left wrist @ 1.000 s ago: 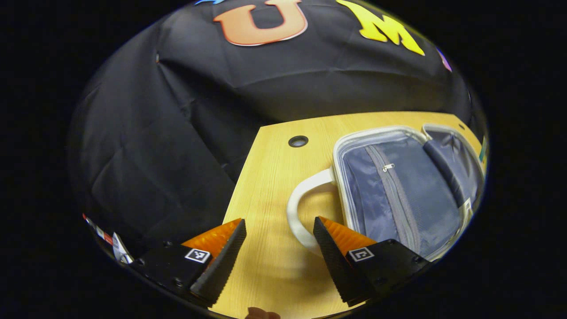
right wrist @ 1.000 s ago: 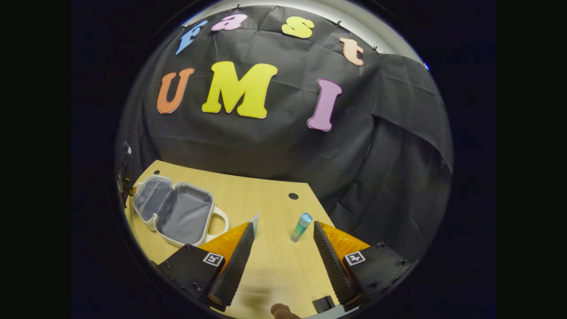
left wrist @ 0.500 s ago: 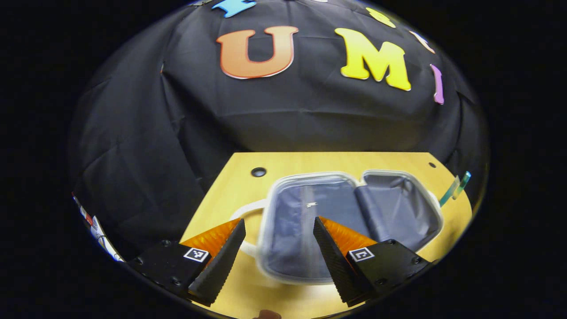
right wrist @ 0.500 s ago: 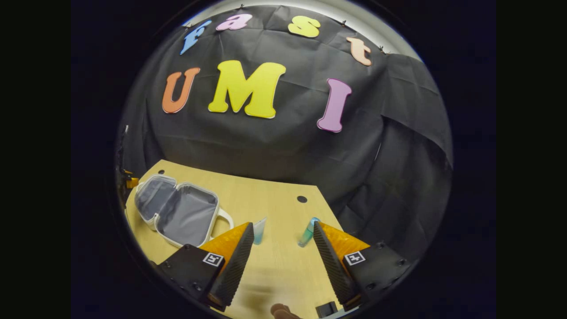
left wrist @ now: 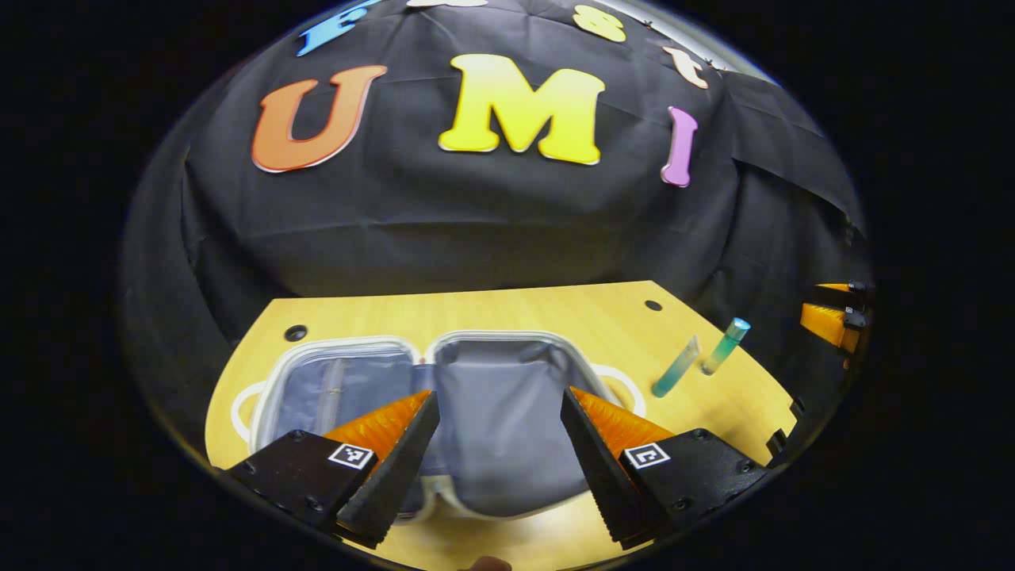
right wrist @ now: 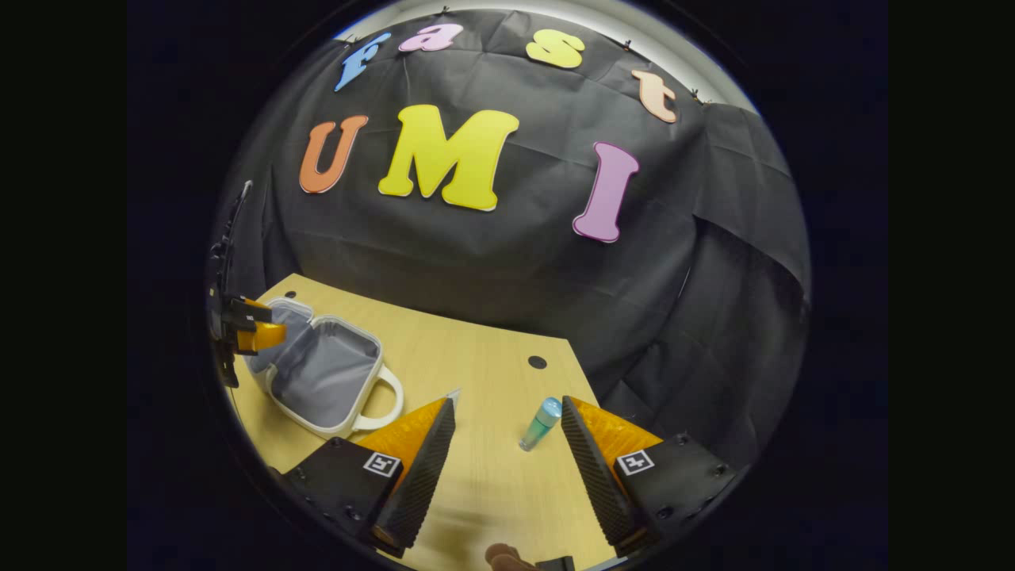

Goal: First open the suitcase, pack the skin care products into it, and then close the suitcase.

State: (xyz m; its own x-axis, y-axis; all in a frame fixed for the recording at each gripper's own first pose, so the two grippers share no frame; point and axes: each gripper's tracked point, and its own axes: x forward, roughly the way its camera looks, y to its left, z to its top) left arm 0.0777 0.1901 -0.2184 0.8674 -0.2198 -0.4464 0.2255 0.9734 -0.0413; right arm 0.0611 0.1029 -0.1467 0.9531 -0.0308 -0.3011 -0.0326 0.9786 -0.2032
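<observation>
One suitcase (left wrist: 507, 412) lies open; two skincare tubes (left wrist: 676, 377) beside it.

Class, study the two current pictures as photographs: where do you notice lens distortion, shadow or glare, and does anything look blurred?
Left gripper view: the fisheye bows the table edge; the suitcase and both tubes look sharp; a bright glare patch lies on the wood below the case. Right gripper view: the table's edges splay outward, a soft shadow falls between the right gripper fingers, and the capped tube stays crisp.
</observation>
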